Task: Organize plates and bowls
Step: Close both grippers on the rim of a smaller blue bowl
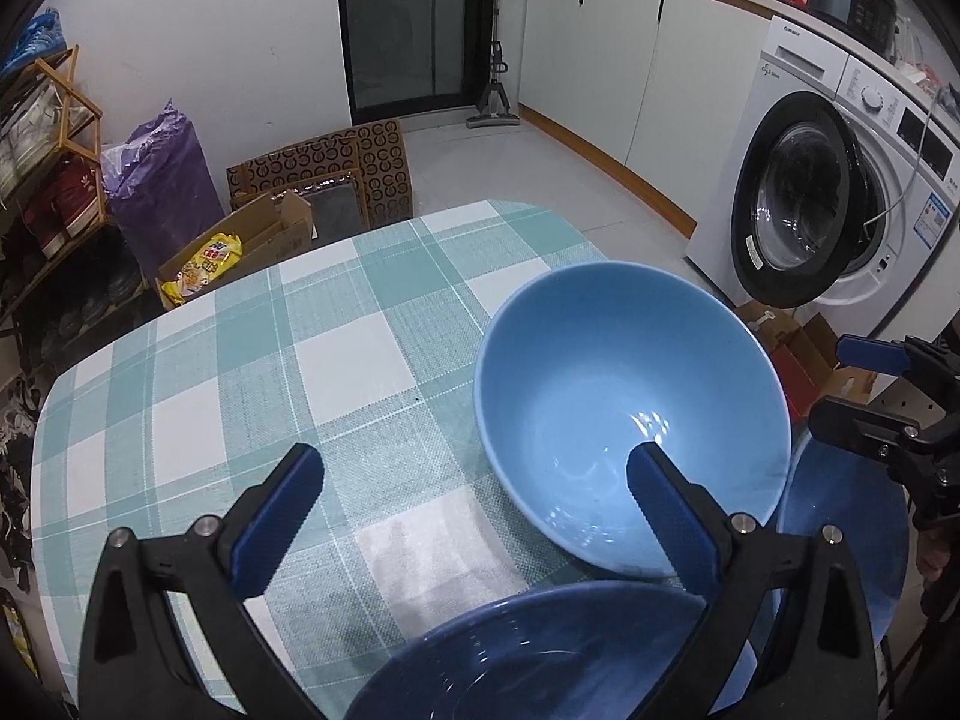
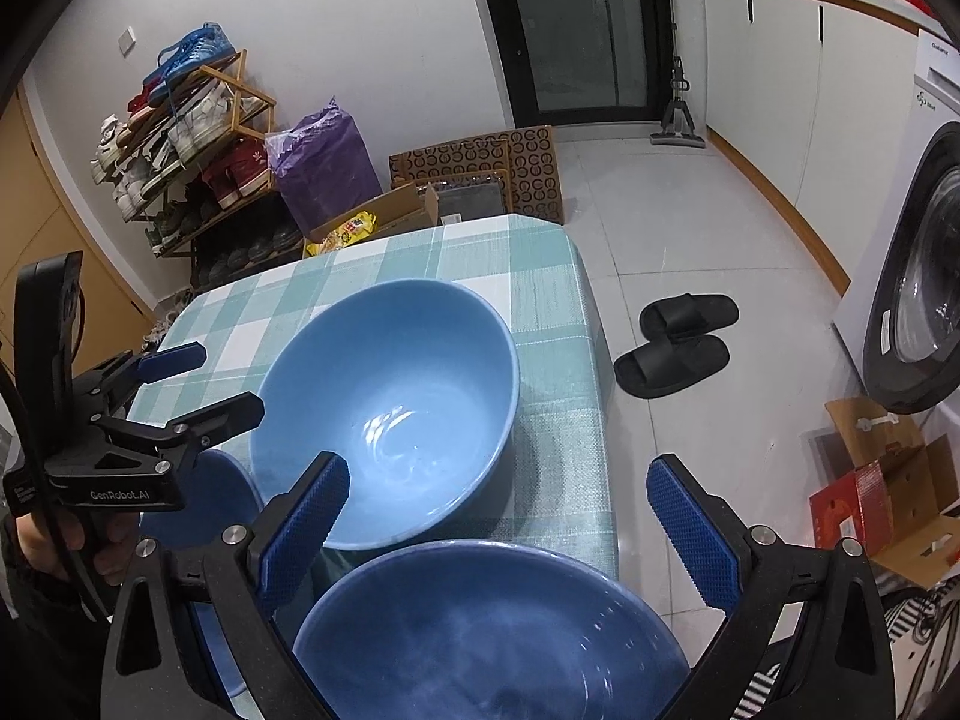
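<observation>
- A light blue bowl (image 1: 630,414) stands upright on the checked tablecloth (image 1: 240,372); everything below is placed against this bowl.
- A darker blue bowl (image 2: 486,636) sits just on the near side of the light blue bowl, close to the table's near edge, and the two rims look close to touching, though I cannot tell whether they meet.
- A dark blue plate (image 1: 846,528) lies flat beside the light blue bowl, partly tucked under its rim in the left wrist view.
- The left gripper (image 1: 474,483) hangs above the table with its fingers spread wide and nothing between them.
- Its right finger (image 1: 672,516) shows in front of the light blue bowl's near inside wall, while the left finger (image 1: 276,516) is over bare cloth well off to the bowl's side; the darker bowl's rim lies low between the two arms.
- The right gripper (image 2: 498,510) is likewise released, pads wide apart and holding nothing.
- Its left finger (image 2: 306,522) overlaps the light blue bowl's near rim in the picture; its right finger (image 2: 690,528) is past the table edge, over the floor.
- The darker bowl sits below and between these fingers, untouched.
- A hand (image 2: 48,546) grips the handle of the left gripper, beside the plate.
- Beyond the bowl's far side, off the table, a pair of black slippers (image 2: 678,345) rests on the tiles, and a washing machine (image 1: 840,192) stands with its door open.
</observation>
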`<state>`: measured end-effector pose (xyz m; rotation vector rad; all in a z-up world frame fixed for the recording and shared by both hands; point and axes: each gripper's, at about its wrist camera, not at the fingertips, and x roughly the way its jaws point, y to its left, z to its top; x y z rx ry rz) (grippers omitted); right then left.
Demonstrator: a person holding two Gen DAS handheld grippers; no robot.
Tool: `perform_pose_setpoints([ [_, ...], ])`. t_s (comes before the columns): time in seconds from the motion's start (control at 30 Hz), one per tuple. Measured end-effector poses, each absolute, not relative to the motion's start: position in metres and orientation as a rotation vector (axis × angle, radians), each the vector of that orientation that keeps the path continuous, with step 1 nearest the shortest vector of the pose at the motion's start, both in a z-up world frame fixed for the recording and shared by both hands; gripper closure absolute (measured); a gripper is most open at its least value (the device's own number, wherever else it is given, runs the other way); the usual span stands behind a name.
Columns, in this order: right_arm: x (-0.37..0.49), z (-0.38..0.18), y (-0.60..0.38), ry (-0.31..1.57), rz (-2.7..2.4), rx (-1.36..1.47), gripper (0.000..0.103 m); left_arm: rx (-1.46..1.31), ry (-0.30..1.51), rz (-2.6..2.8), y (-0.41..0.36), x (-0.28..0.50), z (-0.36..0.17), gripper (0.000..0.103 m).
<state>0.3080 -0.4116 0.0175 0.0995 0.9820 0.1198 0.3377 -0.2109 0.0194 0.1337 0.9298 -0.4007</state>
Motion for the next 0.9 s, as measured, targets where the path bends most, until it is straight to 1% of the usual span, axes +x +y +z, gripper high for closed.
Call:
perform_pose_setpoints([
  [0.1,0.312,0.013,-0.41,0.99,0.118,0.097,0.001,0.138,0.934,-0.402,-0.212,0.34,0.016,0.005],
  [0.17,0.315,0.011,-0.409,0.997,0.12,0.091,0.001,0.144,0.948,-0.404,-0.214,0.342,0.013,0.012],
  [0.23,0.319,0.006,-0.408,1.006,0.119,0.089,0.004,0.15,0.96,-0.411,-0.216,0.343,0.009,0.015],
  [0.3,0.322,0.002,-0.407,1.02,0.122,0.091,0.013,0.154,0.965,-0.41,-0.218,0.345,0.007,0.018],
  [0.37,0.326,-0.002,-0.405,1.034,0.127,0.096,0.018,0.157,0.975,-0.416,-0.219,0.346,0.004,0.028],
  [0.4,0.327,-0.004,-0.404,1.037,0.128,0.095,0.019,0.16,0.978,-0.416,-0.219,0.346,0.004,0.031],
  [0.43,0.328,-0.006,-0.404,1.039,0.129,0.092,0.02,0.164,0.982,-0.418,-0.22,0.346,0.002,0.036],
  [0.47,0.329,-0.009,-0.404,1.043,0.133,0.09,0.023,0.165,0.984,-0.42,-0.221,0.347,0.001,0.04],
  [0.5,0.33,-0.011,-0.403,1.05,0.136,0.09,0.028,0.164,0.988,-0.424,-0.221,0.347,0.0,0.041],
  [0.6,0.333,-0.015,-0.401,1.061,0.147,0.091,0.035,0.163,0.997,-0.436,-0.223,0.347,-0.002,0.049],
  [0.67,0.333,-0.017,-0.399,1.065,0.155,0.089,0.04,0.163,1.0,-0.443,-0.224,0.346,-0.003,0.057],
  [0.7,0.333,-0.018,-0.399,1.067,0.159,0.089,0.041,0.165,1.0,-0.445,-0.225,0.346,-0.004,0.059],
  [0.73,0.333,-0.018,-0.398,1.068,0.165,0.088,0.043,0.17,0.998,-0.449,-0.226,0.345,-0.004,0.064],
  [0.77,0.333,-0.02,-0.397,1.074,0.173,0.084,0.051,0.173,0.998,-0.454,-0.227,0.345,-0.004,0.067],
  [0.8,0.334,-0.021,-0.396,1.079,0.178,0.083,0.054,0.173,0.996,-0.458,-0.227,0.345,-0.004,0.068],
  [0.87,0.333,-0.022,-0.395,1.079,0.179,0.079,0.056,0.178,0.992,-0.463,-0.228,0.343,-0.004,0.07],
  [0.9,0.333,-0.023,-0.394,1.081,0.182,0.076,0.06,0.18,0.99,-0.465,-0.229,0.343,-0.003,0.071],
])
